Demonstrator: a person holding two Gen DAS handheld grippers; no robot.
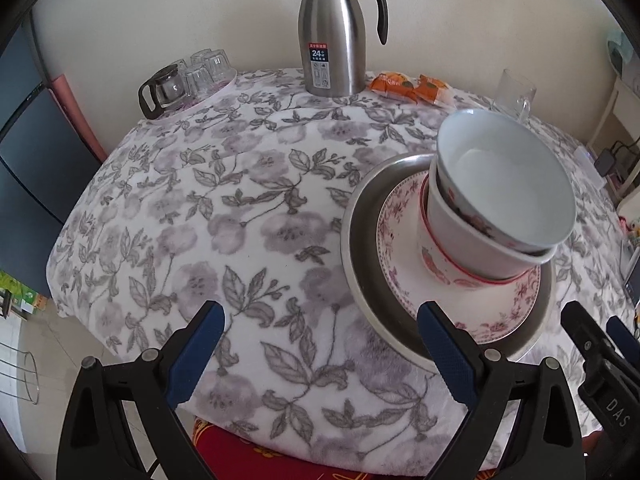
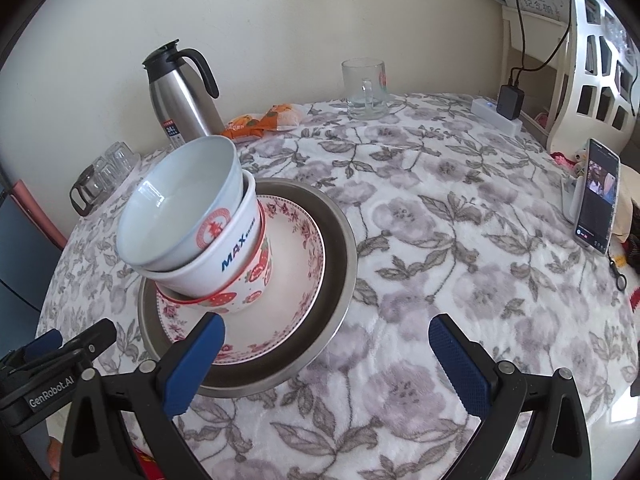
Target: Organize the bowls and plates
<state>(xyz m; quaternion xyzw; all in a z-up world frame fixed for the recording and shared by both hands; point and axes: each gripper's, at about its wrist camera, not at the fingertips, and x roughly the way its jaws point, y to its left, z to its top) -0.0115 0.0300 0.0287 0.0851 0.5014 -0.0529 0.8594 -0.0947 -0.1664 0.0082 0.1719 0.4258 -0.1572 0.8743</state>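
- right wrist view: right gripper spread wide, holding nothing; its left finger sits over the near rim of the metal tray, contact not clear, its right finger over bare cloth.
- ahead-left of this gripper: stack of three bowls nested on the floral plate, plate inside the tray, all on the counter.
- the bowls lean clearly to the gripper's left; the top bowl sits crooked in the one below.
- left wrist view: left gripper also spread and empty; stack ahead-right, right finger over the tray edge.
- risk: a nudge to the tray or plate from either finger could tip the leaning bowls off toward the left gripper's side.
- risk: lifting the tray as is, unlevel, would let plate and bowls slide; glazed ware on metal likely slick.
- risk: pinching the top bowl's rim alone may drag the bowl under it along, then drop it.
- risk: soft fleecy cloth gives uneven footing; pushing the tray could bunch it.
- beyond the stack: steel flask, glass mug, well apart, low concern.
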